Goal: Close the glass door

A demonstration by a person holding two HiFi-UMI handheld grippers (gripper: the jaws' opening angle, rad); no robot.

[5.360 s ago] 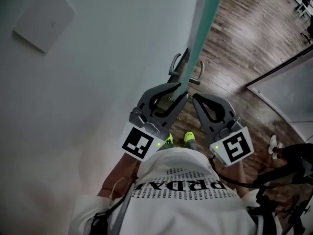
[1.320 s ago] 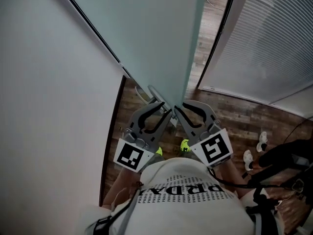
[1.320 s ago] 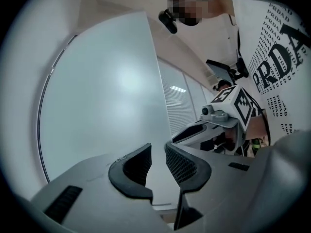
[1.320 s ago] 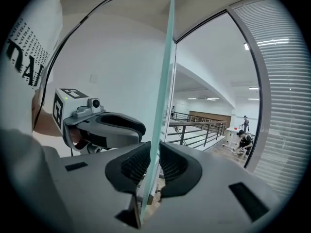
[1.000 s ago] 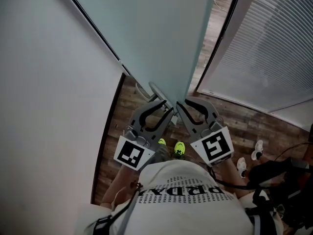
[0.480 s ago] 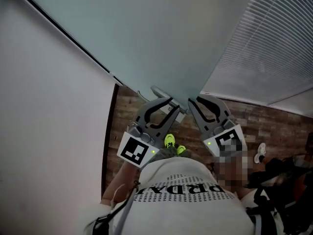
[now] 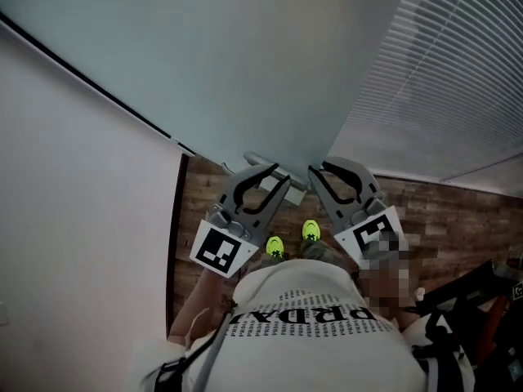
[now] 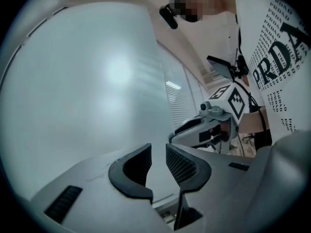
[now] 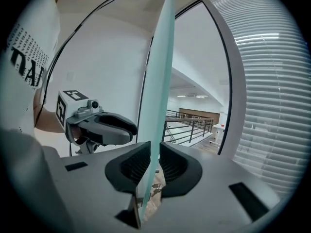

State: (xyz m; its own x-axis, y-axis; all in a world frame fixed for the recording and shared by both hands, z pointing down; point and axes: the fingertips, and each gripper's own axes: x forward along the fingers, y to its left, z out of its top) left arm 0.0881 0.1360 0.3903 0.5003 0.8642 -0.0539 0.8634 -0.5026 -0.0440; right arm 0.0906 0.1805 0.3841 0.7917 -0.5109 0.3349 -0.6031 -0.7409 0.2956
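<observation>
The frosted glass door [image 7: 245, 64] fills the top of the head view. Its metal handle [image 7: 291, 185] shows just below, between the two grippers. My right gripper [image 7: 315, 172] is shut on the door's free edge. In the right gripper view, the green-tinted glass door [image 9: 160, 81] edge runs up between that gripper's [image 9: 154, 152] jaws. My left gripper [image 7: 278, 172] sits against the door's face beside the handle. In the left gripper view, the left gripper [image 8: 158, 152] has its jaws nearly together with nothing between them, and the pale glass door [image 8: 87, 91] lies behind.
Slatted blinds [image 7: 458, 80] stand right of the door, behind a pale door frame [image 9: 228, 81]. A white wall [image 7: 73, 194] is on the left. Wooden floor [image 7: 458, 211] and the person's yellow shoes [image 7: 309, 231] lie below. A railing [image 9: 187, 125] shows past the door edge.
The door has swung toward the blinds with both grippers on it. The strip of floor beside its edge no longer shows in the head view. The person has stepped along.
</observation>
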